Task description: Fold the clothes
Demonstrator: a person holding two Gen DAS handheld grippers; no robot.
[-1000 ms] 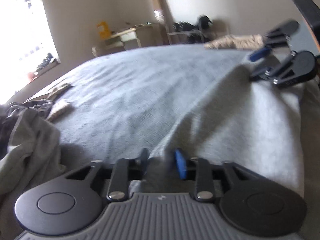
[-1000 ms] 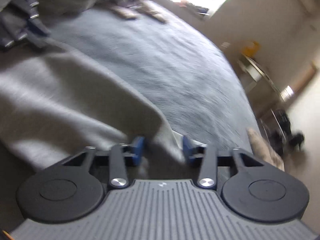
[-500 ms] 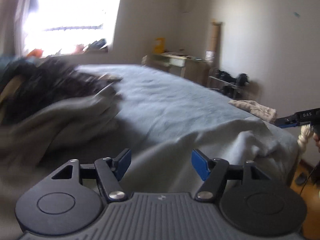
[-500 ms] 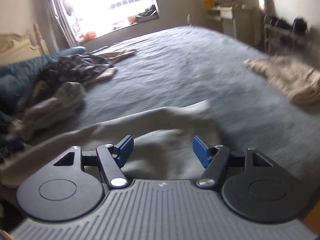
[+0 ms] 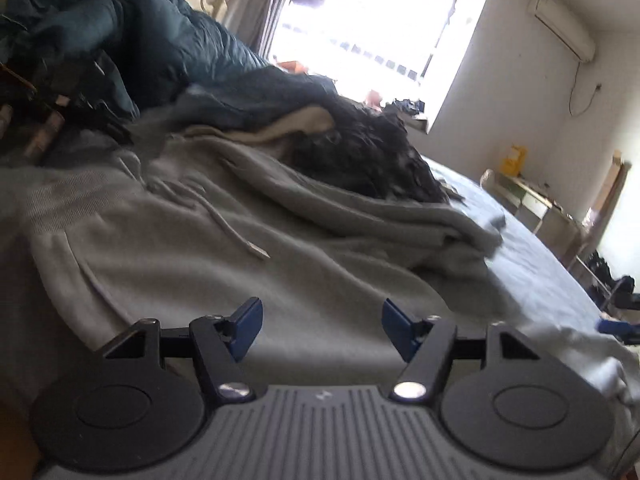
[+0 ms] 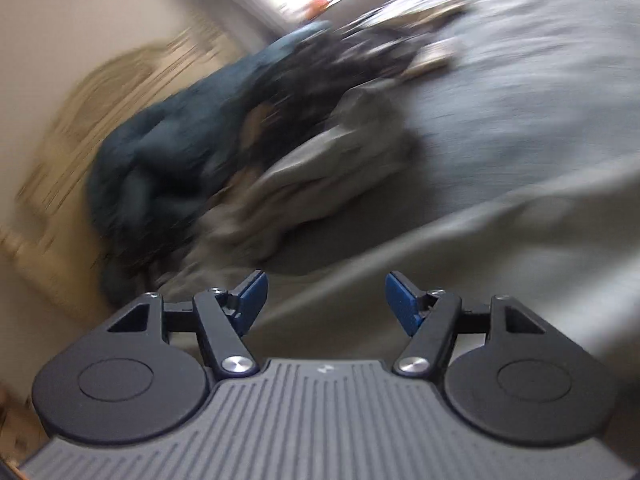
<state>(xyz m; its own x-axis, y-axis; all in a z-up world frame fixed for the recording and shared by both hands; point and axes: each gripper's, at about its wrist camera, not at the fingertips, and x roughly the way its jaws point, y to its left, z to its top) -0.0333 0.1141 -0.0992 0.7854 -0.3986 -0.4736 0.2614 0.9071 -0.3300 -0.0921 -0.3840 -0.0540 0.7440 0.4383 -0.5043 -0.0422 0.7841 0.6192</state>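
A grey sweatpants-like garment with a drawstring lies spread on the bed in the left wrist view. My left gripper hovers just over it, open, nothing between its blue pads. In the blurred right wrist view the same grey fabric stretches from the lower middle to the right. My right gripper is open above it and holds nothing. The tip of the right gripper shows at the far right edge of the left wrist view.
A dark teal duvet and a black garment are heaped behind the grey one. The blue-grey bed sheet runs to the right. A headboard stands at the left. A desk and window lie beyond.
Both grippers let go of the grey fabric and opened. Both cameras then swung left toward the pile of clothes and the duvet; the right view is still blurred by motion.
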